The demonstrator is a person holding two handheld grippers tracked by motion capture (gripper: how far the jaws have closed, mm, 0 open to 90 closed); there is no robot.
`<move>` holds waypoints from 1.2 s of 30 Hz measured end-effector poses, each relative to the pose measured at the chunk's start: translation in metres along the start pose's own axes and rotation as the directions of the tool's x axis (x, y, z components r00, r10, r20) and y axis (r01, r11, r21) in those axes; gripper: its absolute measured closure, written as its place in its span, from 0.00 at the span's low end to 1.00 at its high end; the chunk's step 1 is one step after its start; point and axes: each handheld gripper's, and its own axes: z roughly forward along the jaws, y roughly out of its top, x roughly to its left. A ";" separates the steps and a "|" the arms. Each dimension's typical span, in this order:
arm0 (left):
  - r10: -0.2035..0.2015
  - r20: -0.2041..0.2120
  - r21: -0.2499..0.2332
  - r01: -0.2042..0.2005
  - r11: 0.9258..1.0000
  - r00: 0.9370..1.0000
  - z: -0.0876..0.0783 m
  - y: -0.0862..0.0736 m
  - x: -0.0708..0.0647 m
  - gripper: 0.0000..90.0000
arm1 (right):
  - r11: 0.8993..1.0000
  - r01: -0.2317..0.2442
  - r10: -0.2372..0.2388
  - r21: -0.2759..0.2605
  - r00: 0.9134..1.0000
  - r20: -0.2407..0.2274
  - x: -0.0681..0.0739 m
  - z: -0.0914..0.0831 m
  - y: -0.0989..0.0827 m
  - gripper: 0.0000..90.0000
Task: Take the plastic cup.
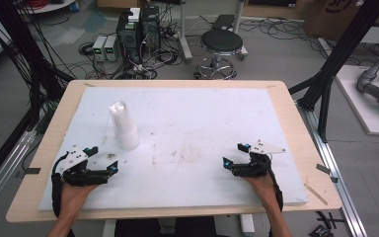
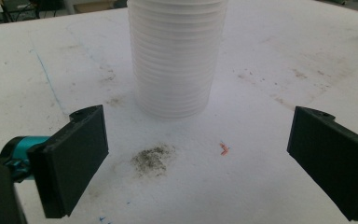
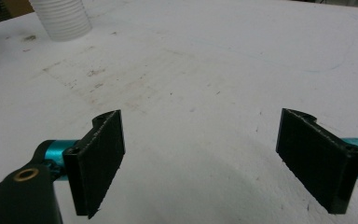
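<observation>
A tall stack of white ribbed cups (image 1: 123,125) stands upside down on the white foam board (image 1: 187,123), left of the middle. In the left gripper view the cup stack (image 2: 175,56) rises just beyond the jaws, a short way off. My left gripper (image 1: 101,160) rests near the board's front left, open with nothing between its fingers (image 2: 70,163). Over at the front right my right gripper (image 1: 234,155) is open too and holds nothing. Its view catches the cup stack (image 3: 61,17) far off at the top left.
The foam board lies on a wooden table (image 1: 296,128). A dark smudge (image 2: 153,157) and a small orange scrap (image 2: 223,148) mark the board in front of the cups. Behind the table stand a stool (image 1: 220,44), computer boxes (image 1: 137,30) and loose cables.
</observation>
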 end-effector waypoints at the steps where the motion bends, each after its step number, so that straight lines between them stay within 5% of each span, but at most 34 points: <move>1: -0.003 -0.004 -0.005 0.003 1.000 1.000 0.000 0.000 0.000 0.06 | 1.000 -0.002 0.002 0.002 1.000 0.000 0.000 0.000 0.000 0.17; 33: -0.009 0.017 0.004 0.009 1.000 1.000 0.001 0.001 0.001 0.06 | 0.999 0.011 -0.011 -0.041 1.000 0.012 0.002 -0.004 -0.002 0.17; 36: -0.009 0.033 -0.029 0.010 1.000 0.999 -0.001 0.009 0.003 0.06 | 0.999 0.022 -0.022 -0.041 1.000 0.013 0.002 -0.004 -0.002 0.17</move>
